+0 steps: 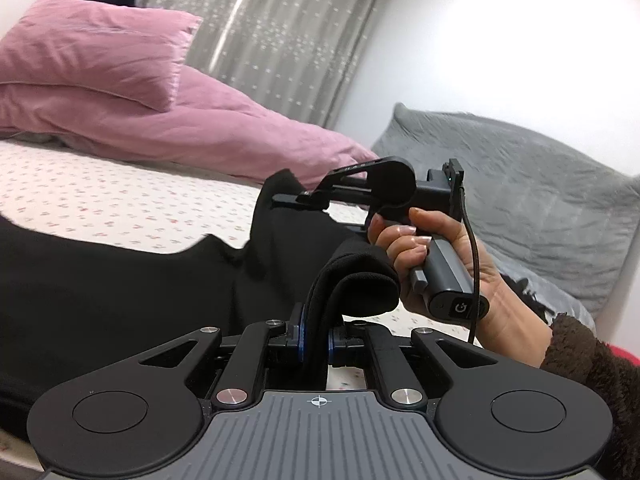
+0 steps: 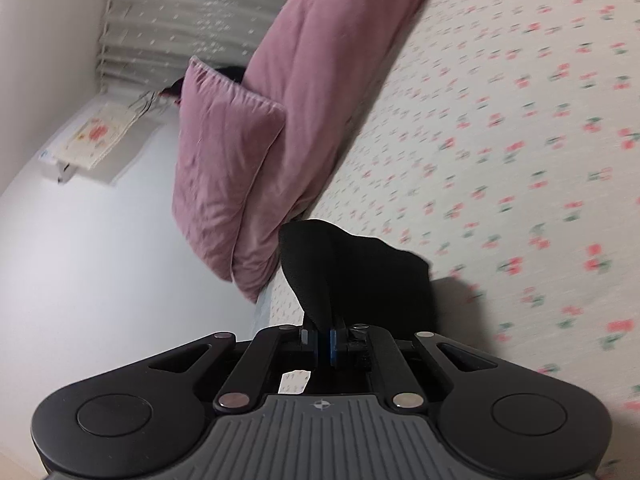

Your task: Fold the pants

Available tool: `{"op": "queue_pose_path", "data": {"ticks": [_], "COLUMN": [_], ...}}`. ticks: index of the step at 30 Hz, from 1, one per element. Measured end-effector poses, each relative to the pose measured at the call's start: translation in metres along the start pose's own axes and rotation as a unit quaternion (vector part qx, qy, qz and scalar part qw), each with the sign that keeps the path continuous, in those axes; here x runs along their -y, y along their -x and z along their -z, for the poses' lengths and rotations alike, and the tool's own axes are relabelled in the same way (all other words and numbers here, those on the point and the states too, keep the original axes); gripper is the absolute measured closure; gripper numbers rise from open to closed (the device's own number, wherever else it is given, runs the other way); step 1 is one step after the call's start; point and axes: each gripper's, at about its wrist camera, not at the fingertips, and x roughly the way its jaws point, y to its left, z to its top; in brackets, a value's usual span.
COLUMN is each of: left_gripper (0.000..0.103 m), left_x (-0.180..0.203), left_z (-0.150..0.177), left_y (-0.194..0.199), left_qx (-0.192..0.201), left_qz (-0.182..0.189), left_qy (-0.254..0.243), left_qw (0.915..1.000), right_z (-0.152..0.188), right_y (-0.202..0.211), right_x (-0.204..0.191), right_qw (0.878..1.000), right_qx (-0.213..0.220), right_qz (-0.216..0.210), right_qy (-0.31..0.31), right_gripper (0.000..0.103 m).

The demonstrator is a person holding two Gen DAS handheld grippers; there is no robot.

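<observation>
Black pants (image 1: 120, 292) lie spread on the flowered bed sheet (image 1: 100, 200), lifted at one end. My left gripper (image 1: 316, 340) is shut on a thick fold of the pants' edge, which bulges up between its jaws. In the left wrist view my right gripper (image 1: 288, 200) is held by a bare hand (image 1: 448, 272) just beyond, its tips buried in the black cloth. In the right wrist view my right gripper (image 2: 324, 344) is shut on a bunched edge of the pants (image 2: 352, 272), held above the sheet (image 2: 520, 120).
A pink pillow (image 1: 92, 48) rests on a pink duvet (image 1: 240, 136) at the back of the bed. A grey cushion (image 1: 520, 184) lies at the right by the white wall. Grey curtains (image 1: 280, 32) hang behind.
</observation>
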Motion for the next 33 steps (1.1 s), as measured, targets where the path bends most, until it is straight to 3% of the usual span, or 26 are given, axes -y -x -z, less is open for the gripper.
{"op": "queue_pose_path", "data": {"ticks": [12,23,29,33], "left_gripper": [0.096,0.096,0.096,0.091], "left_x": [-0.067,-0.134,-0.162,-0.169], "left_z": [-0.004,-0.001,0.005,0.011], "left_y": [0.052,0.106,0.120,0.118], "left_qx": [0.030,0.064,0.056,0.021], "left_qz": [-0.062,-0.133,-0.161,-0.172], "left_qy": [0.081,0.182,0.210,0.191], "left_qw": [0.9943,0.9721,0.9628,0.9662], "right_z": [0.046,0.094,0.116,0.121], "right_y": [-0.076,-0.151,-0.182,-0.193], "right_x": [-0.055,-0.089,-0.089,-0.084], "right_qw": [0.997,0.989,0.986,0.985], "right_qx": [-0.069,-0.136,-0.154,-0.162], "right_qz": [-0.019,-0.017,0.008,0.023], "right_qy": [0.044,0.056,0.060,0.062], "right_gripper": [0.096,0.096,0.091,0.083]}}
